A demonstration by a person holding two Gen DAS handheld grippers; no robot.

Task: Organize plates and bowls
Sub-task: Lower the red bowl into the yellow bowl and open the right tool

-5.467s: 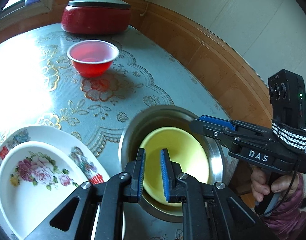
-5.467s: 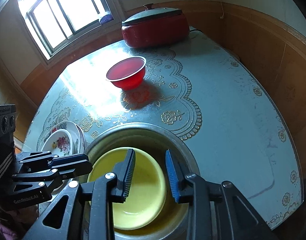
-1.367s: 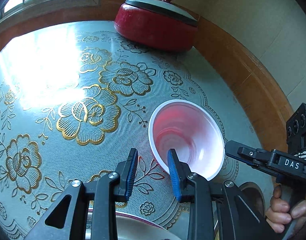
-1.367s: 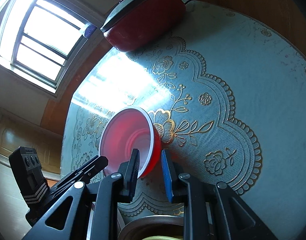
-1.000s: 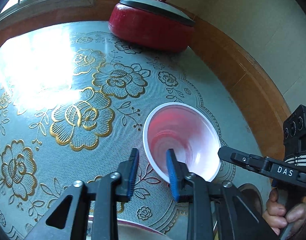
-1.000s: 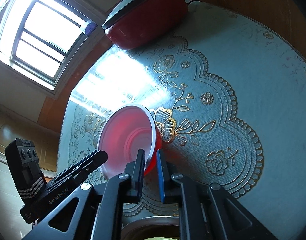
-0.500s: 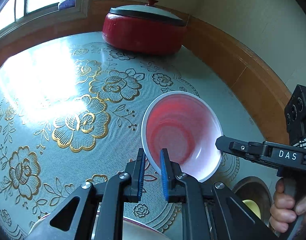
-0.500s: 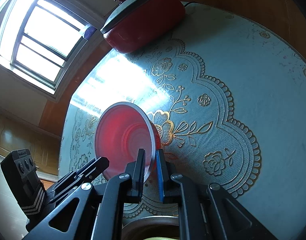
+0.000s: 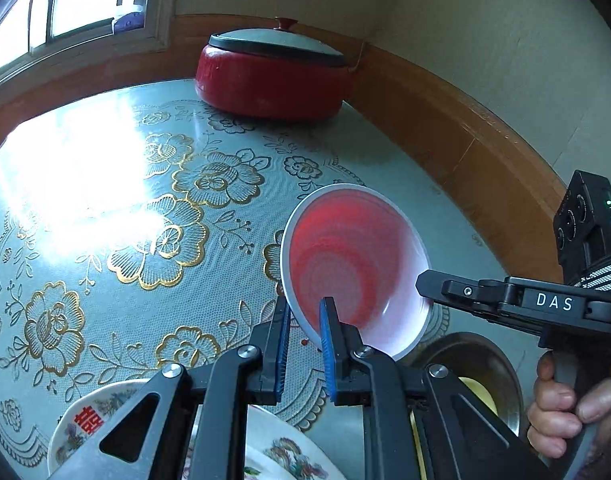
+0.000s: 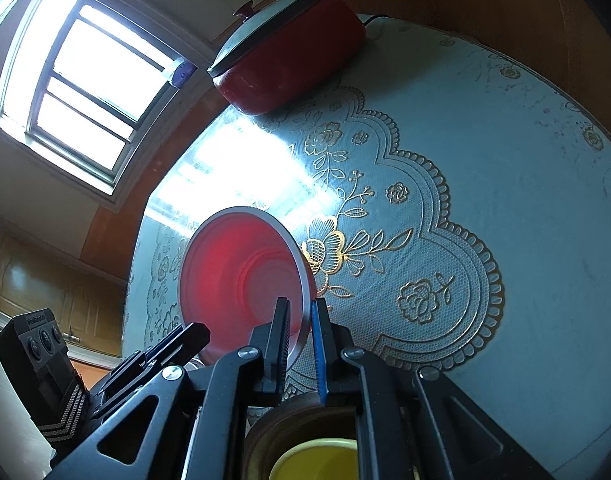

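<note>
Two tools pinch one red bowl [image 9: 355,264] by opposite parts of its rim, holding it tilted above the flowered desk [image 9: 117,216]. The left tool [image 9: 304,344] is closed on the near edge of the rim, one pad inside the bowl and one outside; the right tool [image 10: 299,346] is closed likewise on the rim's other side. A metal basin [image 9: 493,364] with a yellow bowl [image 10: 317,460] in it lies just below and beside the lifted bowl, and flowered plates [image 9: 289,452] sit at the near edge of the desk. A red lidded pot [image 9: 273,76] stands well apart by the wall.

Risks, as judged from this pose: each grip covers only a thin strip of smooth rim, so the bowl may pivot or slip if the two hands drift apart or twist unevenly. Uneven squeezing could flex the thin wall and spring it free. A low carry could knock the basin's rim, and a skewed release could leave the bowl perched crookedly on the yellow one.
</note>
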